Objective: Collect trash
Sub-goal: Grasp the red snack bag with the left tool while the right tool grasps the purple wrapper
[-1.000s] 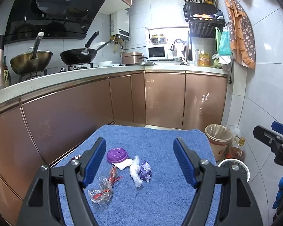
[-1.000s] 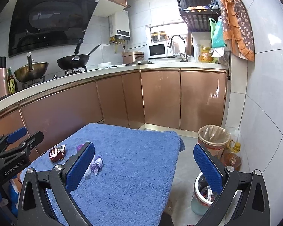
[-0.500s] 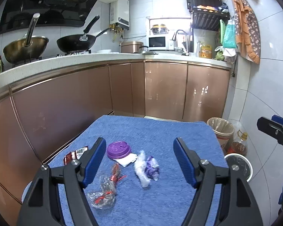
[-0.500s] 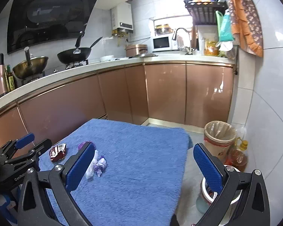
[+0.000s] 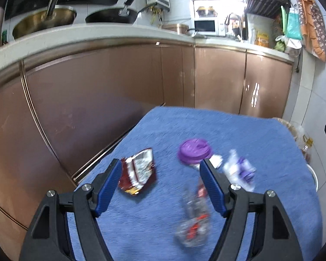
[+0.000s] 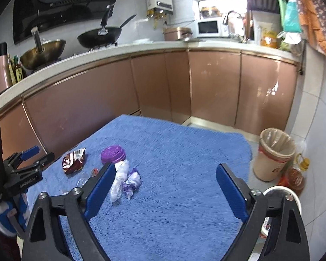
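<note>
Trash lies on a blue towel (image 5: 239,134) (image 6: 184,152): a red and silver snack wrapper (image 5: 139,171) (image 6: 72,159), a purple cup lid (image 5: 194,150) (image 6: 113,154), a clear and purple wrapper (image 5: 241,170) (image 6: 126,179) and a clear wrapper with red print (image 5: 193,219). My left gripper (image 5: 160,187) (image 6: 35,157) hangs open just above the towel, the snack wrapper lying between its fingers but untouched. My right gripper (image 6: 165,187) is over the towel with its jaws closing, nothing between them; the clear and purple wrapper lies by its left finger (image 6: 100,189).
A lined beige waste bin (image 6: 273,154) stands on the floor right of the towel, with an oil bottle (image 6: 295,174) and a white bucket (image 6: 280,192) beside it. Copper cabinets (image 6: 163,91) run behind, pans on the counter above.
Both grippers have come forward and dipped toward the towel. The left one swung left, bringing the snack wrapper between its fingers. The right jaws have narrowed.
</note>
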Demonstrator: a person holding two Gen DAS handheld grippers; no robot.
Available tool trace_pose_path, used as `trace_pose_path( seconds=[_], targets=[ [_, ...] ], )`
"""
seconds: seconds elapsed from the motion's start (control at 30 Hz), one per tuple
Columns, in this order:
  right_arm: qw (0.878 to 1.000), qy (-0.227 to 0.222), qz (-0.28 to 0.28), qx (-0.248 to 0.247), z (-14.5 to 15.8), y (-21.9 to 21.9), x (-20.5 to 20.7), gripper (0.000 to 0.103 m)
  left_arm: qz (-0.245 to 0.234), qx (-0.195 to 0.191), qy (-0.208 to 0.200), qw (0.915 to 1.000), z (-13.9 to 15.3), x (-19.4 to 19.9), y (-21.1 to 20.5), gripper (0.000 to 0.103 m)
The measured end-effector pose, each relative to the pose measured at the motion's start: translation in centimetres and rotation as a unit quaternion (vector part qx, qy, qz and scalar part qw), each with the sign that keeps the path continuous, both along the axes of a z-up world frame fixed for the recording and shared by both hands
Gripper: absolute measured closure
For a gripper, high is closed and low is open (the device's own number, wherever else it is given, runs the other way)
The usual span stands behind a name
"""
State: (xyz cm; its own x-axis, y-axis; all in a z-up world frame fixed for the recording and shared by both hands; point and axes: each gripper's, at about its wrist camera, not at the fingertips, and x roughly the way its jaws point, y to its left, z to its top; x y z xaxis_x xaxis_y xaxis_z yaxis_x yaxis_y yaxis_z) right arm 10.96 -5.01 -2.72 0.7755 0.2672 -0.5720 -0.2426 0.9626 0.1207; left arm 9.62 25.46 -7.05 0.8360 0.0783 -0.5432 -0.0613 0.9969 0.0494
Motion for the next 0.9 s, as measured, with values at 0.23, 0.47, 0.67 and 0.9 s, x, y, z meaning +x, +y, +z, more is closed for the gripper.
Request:
trace_pose_path(
  seconds=[0.23,0.47,0.67,0.9],
  targets=[
    [0.997,0.059,0.05,0.01,-3.8,2.8,3.8,0.04,-0.029,-0.039,0.046,0.9978,-3.1,1.9,3.5,0.041],
    [0.99,0.109,0.087,-0.003,-7.5,5.2,7.4,0.048,-0.042,-0.052,0.086,0.994,-5.4,5.2,4.2,0.049],
    [0.983,0.145,0.109,0.001,-10.6,6.8,9.6,0.048,-0.048,-0.033,0.12,0.991,-7.3,8.2,3.7,0.06],
    [0.978,0.168,0.127,0.008,-12.4,7.6,11.0,0.048,-0.055,-0.006,0.161,0.9854,-9.2,10.7,3.0,0.082]
  ],
)
